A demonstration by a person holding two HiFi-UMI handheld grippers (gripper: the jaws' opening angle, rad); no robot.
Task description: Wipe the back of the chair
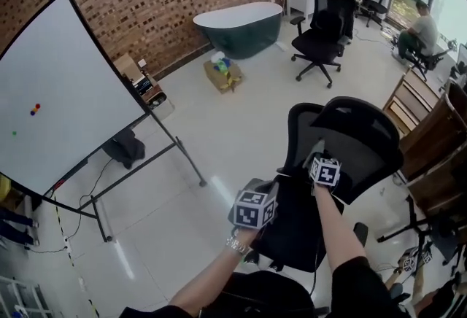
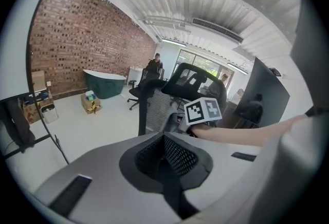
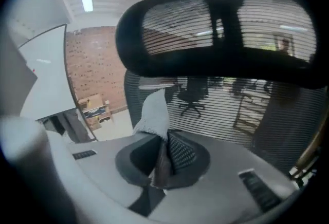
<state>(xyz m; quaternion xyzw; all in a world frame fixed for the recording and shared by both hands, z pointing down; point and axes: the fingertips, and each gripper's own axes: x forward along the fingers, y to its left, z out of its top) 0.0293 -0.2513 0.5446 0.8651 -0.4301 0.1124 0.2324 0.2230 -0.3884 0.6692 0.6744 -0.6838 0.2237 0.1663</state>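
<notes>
A black mesh office chair stands just in front of me, with its back (image 1: 301, 136) and headrest (image 1: 363, 136) at the right of the head view. My right gripper (image 1: 319, 152) is shut on a pale grey cloth (image 3: 153, 113) and holds it against the mesh back (image 3: 221, 110), just below the headrest (image 3: 216, 61). The left gripper (image 1: 261, 196) hangs lower and to the left, near the chair's seat side, with its jaws (image 2: 163, 142) shut and nothing between them. From the left gripper view I see the chair (image 2: 154, 110) and the right gripper's marker cube (image 2: 203, 111).
A whiteboard (image 1: 58, 90) on a wheeled stand fills the left. Behind stand a dark green bathtub (image 1: 241, 26), a cardboard box (image 1: 222, 74) and a second office chair (image 1: 321, 36). Two people are at the back right. Wooden furniture (image 1: 430, 136) stands close to the chair's right.
</notes>
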